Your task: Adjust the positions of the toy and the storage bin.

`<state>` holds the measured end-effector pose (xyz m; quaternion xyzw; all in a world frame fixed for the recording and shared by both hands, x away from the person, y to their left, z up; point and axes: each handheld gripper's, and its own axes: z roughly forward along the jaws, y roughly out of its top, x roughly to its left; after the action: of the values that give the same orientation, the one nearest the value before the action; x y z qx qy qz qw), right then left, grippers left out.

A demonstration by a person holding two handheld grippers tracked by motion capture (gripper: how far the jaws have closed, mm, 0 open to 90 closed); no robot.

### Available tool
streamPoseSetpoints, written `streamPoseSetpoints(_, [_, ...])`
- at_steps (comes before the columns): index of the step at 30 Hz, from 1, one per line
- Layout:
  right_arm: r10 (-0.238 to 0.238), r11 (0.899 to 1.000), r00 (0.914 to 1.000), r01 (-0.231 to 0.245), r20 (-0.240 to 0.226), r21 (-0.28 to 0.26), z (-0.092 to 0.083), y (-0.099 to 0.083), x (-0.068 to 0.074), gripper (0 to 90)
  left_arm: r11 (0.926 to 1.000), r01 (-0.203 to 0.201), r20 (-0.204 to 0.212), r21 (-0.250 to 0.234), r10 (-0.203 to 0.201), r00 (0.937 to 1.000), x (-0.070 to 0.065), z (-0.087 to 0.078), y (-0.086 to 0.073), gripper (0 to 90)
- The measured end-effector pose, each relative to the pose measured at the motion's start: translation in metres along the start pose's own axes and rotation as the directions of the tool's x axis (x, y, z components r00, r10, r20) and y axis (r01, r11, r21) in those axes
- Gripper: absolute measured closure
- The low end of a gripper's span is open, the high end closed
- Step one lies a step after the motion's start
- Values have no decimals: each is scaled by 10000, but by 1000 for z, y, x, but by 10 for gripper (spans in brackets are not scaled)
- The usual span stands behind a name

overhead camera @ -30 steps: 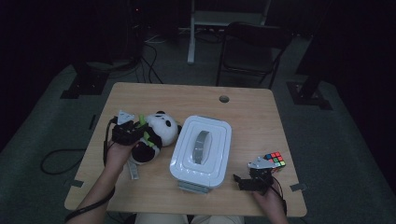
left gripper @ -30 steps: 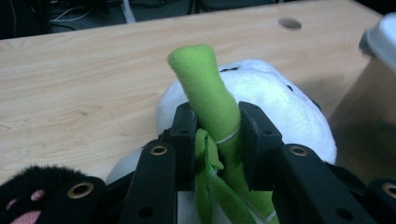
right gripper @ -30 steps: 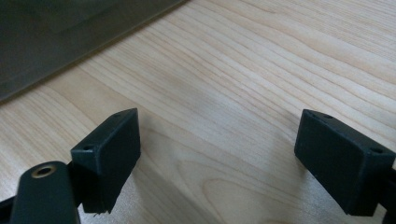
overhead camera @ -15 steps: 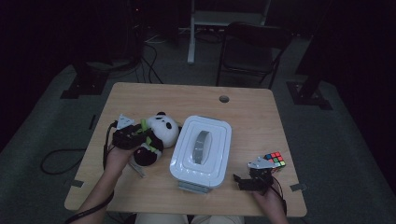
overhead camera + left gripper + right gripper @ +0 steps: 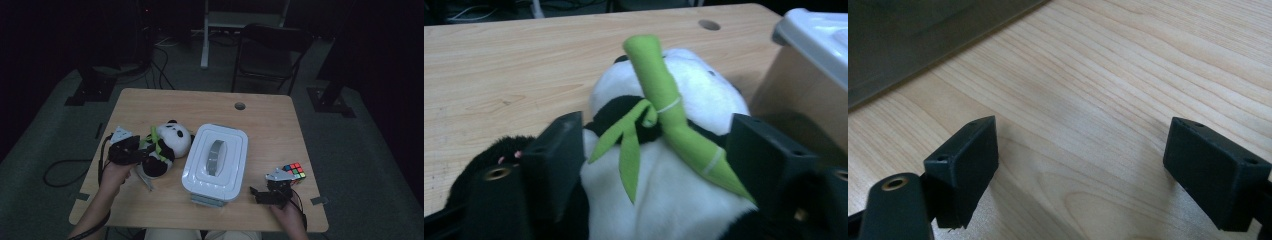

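Note:
A black-and-white plush panda (image 5: pixel 172 139) lies on the wooden table (image 5: pixel 200 105), left of a white lidded box (image 5: pixel 215 160). In the left gripper view the panda (image 5: pixel 674 200) holds a green felt bamboo stalk (image 5: pixel 664 110) on its chest. My left gripper (image 5: pixel 145 155) sits at the panda's lower body. Its jaws have just been opening, and the plush body lies between them in the left gripper (image 5: pixel 654 165) without being squeezed. My right gripper (image 5: pixel 257 194) rests near the front right edge, beside a colour cube (image 5: pixel 295 170). The right gripper (image 5: pixel 1080 170) stands open over bare wood.
The white box (image 5: pixel 819 30) has a grey handle on its lid and fills the table's middle. A cable hole (image 5: pixel 240 106) sits near the far edge. A dark chair (image 5: pixel 270 55) and stand legs are beyond the table.
The left gripper's jaws have spread wider and the hand has drawn back slightly toward the left front. The panda stays on the table. The right gripper has not moved.

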<state>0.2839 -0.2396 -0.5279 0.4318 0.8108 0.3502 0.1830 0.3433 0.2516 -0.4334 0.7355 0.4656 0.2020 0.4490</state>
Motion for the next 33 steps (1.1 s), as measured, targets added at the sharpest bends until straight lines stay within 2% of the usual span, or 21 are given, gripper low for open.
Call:
streamPoseSetpoints(4, [-2,10000,10000,2,0,0,0,0,0,141,9986,-495,196,182,491,9986,-5,-6,-2,168])
streamPoseSetpoints(5, [-1,10000,10000,1,1,1,0,0,0,141,9978,-581,447,322,566,9974,-6,-7,-2,127])
streamPoseSetpoints(6, [1,10000,10000,-1,1,1,0,0,0,141,9977,-597,549,305,580,9968,-7,-8,-3,98])
streamPoseSetpoints(9, [-2,10000,10000,2,1,0,0,0,0,141,9969,-739,881,289,711,9936,-10,-10,-7,84])
streamPoseSetpoints(10, [0,10000,10000,0,-1,-1,0,0,0,141,9967,-733,986,339,697,9927,-11,-11,-8,30])
streamPoseSetpoints(13, [-3,10000,10000,3,1,0,0,0,0,141,9942,-1060,1050,165,1037,9891,-16,-13,-10,8])
streamPoseSetpoints(16, [0,10000,10000,0,1,1,0,0,0,141,9901,-1399,1409,-134,1404,9800,-22,-17,-10,9])
streamPoseSetpoints(19, [-1,10000,10000,1,1,1,0,0,0,141,9827,-1826,1722,-306,1852,9675,-30,-20,-11,9])
streamPoseSetpoints(20, [-1,10000,10000,1,1,1,0,0,0,141,9827,-1826,1722,-306,1852,9675,-30,-20,-11,9])
streamPoseSetpoints(21, [-1,10000,10000,1,1,0,0,0,0,141,9794,-1984,1930,-383,2021,9602,-35,-20,-12,9])
streamPoseSetpoints(23, [-2,10000,10000,2,2,0,0,0,0,141,9798,-1958,2182,-418,2002,9552,-39,-20,-14,9])
streamPoseSetpoints(24, [-2,10000,10000,2,2,-1,0,0,0,141,9754,-2147,2269,-493,2203,9487,-42,-21,-16,10])
streamPoseSetpoints(26, [-1,10000,10000,1,1,0,0,0,0,141,9733,-2254,2241,-443,2295,9471,-44,-21,-17,10])
streamPoseSetpoints(27, [-1,10000,10000,1,1,-1,0,0,0,141,9693,-2438,2402,-334,2446,9394,-51,-22,-20,10])
streamPoseSetpoints(29, [-1,10000,10000,1,1,0,0,0,0,141,9630,-2653,2375,-477,2689,9334,-56,-24,-23,9])
streamPoseSetpoints(31, [-2,10000,10000,2,1,0,0,0,0,141,9665,-2494,2506,-607,2566,9335,-58,-25,-25,10])
streamPoseSetpoints(33, [-2,10000,10000,2,1,0,0,0,0,141,9659,-2496,2632,-685,2588,9294,-61,-25,-27,9])
